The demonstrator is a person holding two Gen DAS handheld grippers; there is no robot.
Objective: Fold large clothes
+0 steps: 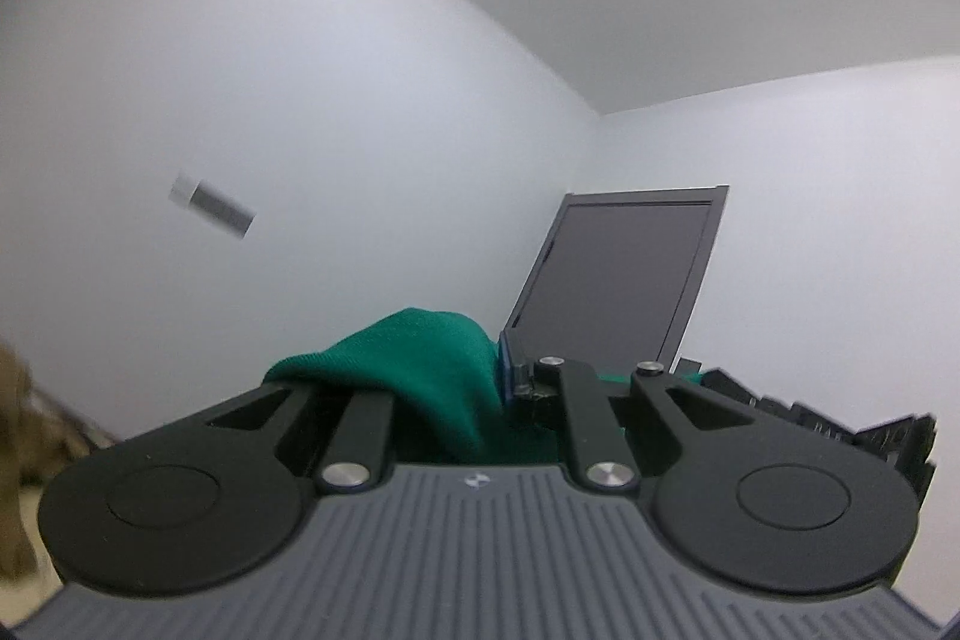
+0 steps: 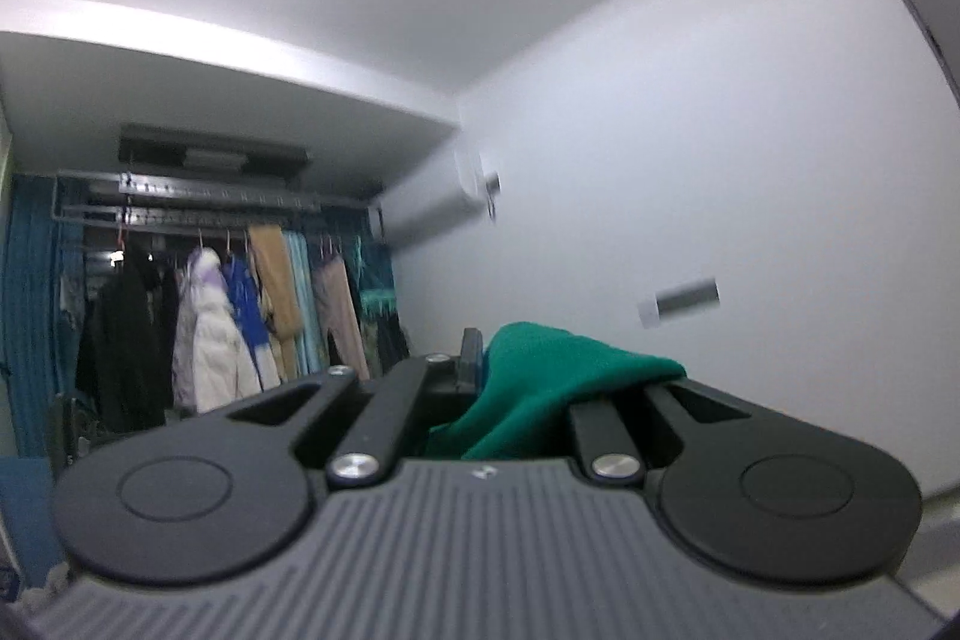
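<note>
Both cameras point up at walls and ceiling. My left gripper (image 1: 501, 370) is shut on a green knit garment (image 1: 420, 370), which bunches over its left finger and hides the fingertips. My right gripper (image 2: 480, 370) is shut on the same green garment (image 2: 540, 382), which drapes over its right finger. Both hold the cloth raised in the air. The rest of the garment hangs below and is hidden.
A dark flat panel (image 1: 624, 274) leans against the white wall in the left wrist view. A rack of hanging clothes (image 2: 240, 316) fills the far end of the room in the right wrist view, with an air conditioner (image 2: 444, 202) on the wall.
</note>
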